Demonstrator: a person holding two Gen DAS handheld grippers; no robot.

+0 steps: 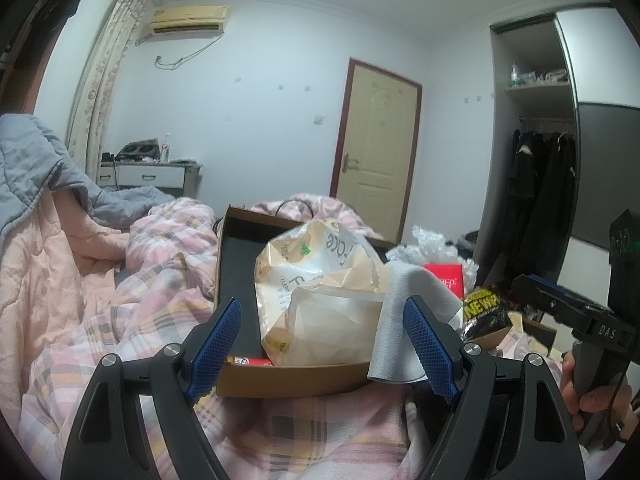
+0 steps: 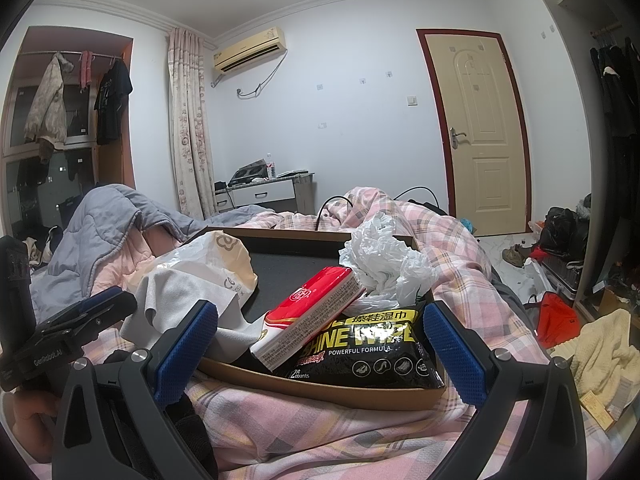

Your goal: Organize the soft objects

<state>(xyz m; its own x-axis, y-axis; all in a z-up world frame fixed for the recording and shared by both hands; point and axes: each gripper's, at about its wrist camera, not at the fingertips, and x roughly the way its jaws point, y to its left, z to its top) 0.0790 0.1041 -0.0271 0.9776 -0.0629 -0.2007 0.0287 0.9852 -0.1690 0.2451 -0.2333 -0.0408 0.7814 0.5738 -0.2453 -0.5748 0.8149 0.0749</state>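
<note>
A shallow cardboard tray (image 1: 280, 376) (image 2: 360, 394) with a black floor lies on the bed. It holds a crumpled beige-and-white plastic bag (image 1: 320, 280) (image 2: 224, 264), and a grey cloth (image 1: 400, 320) (image 2: 176, 292) draped over its near rim. Also in it are a red tissue pack (image 1: 444, 278) (image 2: 312, 312), a black-and-yellow wipes pack (image 1: 482, 312) (image 2: 360, 352) and a crumpled white plastic film (image 1: 432, 244) (image 2: 384, 256). My left gripper (image 1: 323, 308) (image 2: 92, 312) stands open just short of the bag and cloth. My right gripper (image 2: 320, 312) (image 1: 532, 292) is open before the tissue and wipes packs, holding nothing.
A rumpled pink plaid quilt (image 1: 160, 280) covers the bed, with a grey duvet (image 1: 32, 160) heaped at the left. A black cable (image 2: 336, 204) loops behind the tray. A person's hand (image 1: 592, 396) holds the right gripper. A cream towel (image 2: 600, 344) and a red bag (image 2: 556, 320) lie at the right.
</note>
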